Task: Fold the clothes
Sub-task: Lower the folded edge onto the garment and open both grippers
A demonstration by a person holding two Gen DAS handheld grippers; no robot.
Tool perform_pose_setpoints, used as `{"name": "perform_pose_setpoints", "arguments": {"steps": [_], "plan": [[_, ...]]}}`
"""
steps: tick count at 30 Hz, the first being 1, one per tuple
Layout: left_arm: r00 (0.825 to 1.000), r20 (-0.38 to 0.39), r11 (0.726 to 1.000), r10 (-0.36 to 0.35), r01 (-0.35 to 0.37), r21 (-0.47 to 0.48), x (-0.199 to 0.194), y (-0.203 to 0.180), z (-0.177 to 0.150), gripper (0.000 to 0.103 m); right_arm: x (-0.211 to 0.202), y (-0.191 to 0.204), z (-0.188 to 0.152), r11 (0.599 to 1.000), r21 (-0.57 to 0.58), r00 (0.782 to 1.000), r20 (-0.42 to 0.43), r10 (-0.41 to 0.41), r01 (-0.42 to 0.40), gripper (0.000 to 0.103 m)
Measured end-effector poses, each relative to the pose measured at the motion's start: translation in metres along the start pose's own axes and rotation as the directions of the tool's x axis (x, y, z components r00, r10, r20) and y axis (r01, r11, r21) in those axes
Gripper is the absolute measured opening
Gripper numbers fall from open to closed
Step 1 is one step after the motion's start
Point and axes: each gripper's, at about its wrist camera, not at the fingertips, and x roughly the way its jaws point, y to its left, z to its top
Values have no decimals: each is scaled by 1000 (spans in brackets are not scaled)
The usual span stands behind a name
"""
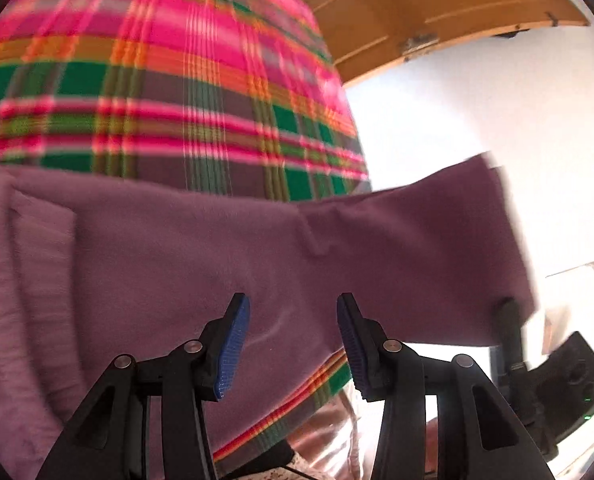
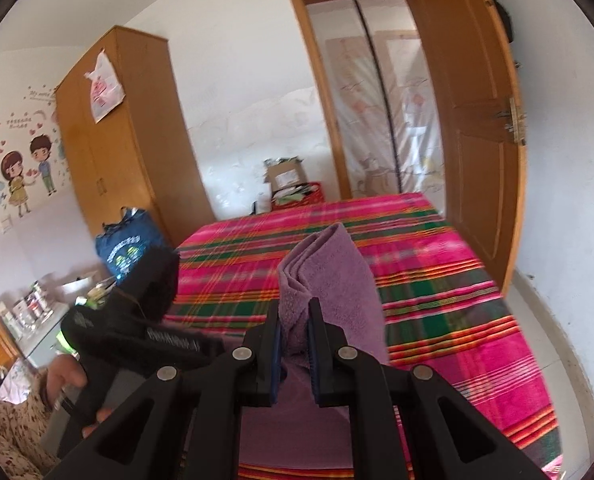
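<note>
The left wrist view looks along its fingers, close over the folded purple terry cloth (image 1: 201, 248); the right wrist view faces down the pink-and-green plaid bedspread (image 2: 437, 280) toward the orange wooden door (image 2: 469, 120); both share all three.

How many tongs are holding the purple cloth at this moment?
1. The right tongs are shut on a bunched edge of the purple cloth. The left tongs are open above the cloth, gripping nothing.
</note>
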Motion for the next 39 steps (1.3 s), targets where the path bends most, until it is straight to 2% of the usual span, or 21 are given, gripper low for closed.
{"name": "perform_pose_setpoints", "arguments": {"steps": [11, 14, 22, 27, 31, 35, 39], "plan": [[990, 139, 995, -30, 42, -89, -64, 36, 0, 47, 47, 39, -25, 993, -27, 986, -128, 110, -114, 12], [988, 154, 994, -5, 22, -111, -72, 45, -1, 47, 60, 46, -33, 990, -21, 978, -161, 132, -137, 12], [987, 163, 989, 5, 19, -144, -84, 64, -3, 47, 90, 54, -58, 986, -3, 948, -275, 160, -167, 12], [988, 151, 989, 2, 20, -148, -79, 66, -4, 47, 101, 59, -74, 988, -14, 936, -324, 141, -154, 12], [987, 158, 990, -3, 25, -139, -82, 65, -3, 47, 109, 58, -81, 986, 14, 914, -373, 160, -167, 20], [987, 158, 994, 4, 13, -111, -76, 56, -1, 47, 106, 59, -82, 975, 38, 891, -399, 216, -220, 23], [991, 136, 996, -11, 23, -88, -65, 44, -1, 47, 88, 53, -75, 967, 39, 894, -375, 246, -250, 24]]}}
